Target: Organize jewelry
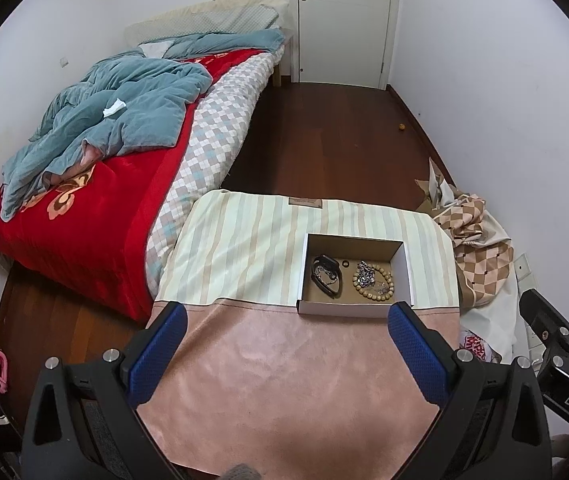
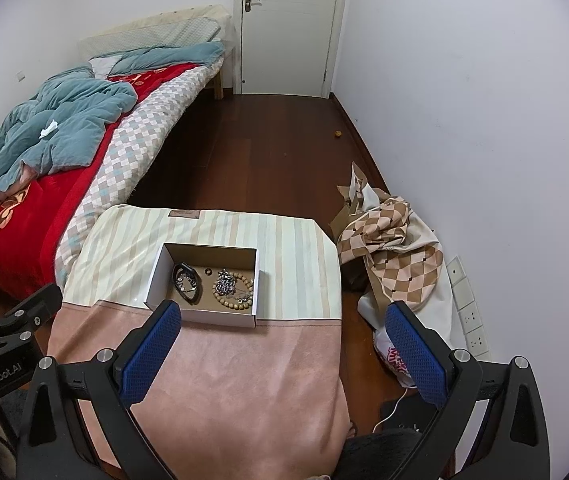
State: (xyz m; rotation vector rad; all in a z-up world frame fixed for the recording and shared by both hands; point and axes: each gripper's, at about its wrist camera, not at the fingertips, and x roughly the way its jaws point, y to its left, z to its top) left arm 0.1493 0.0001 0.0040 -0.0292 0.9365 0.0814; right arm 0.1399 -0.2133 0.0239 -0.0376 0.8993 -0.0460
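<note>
Both claws, left (image 1: pixel 286 312) and right (image 2: pixel 284 312), gape empty; box (image 1: pixel 406 276) jewelry tangles indistinctly.

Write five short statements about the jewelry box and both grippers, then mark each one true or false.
1. The open white cardboard box sits on the striped part of the cloth. True.
2. The tan wooden bead bracelet lies outside the box. False: it lies inside, on the right.
3. The left gripper grips a black band. False: it is open and empty; the black band lies in the box.
4. The right gripper is open and holds nothing. True.
5. A small dark ring lies on the pink part of the cloth. False: it lies inside the box.
</note>
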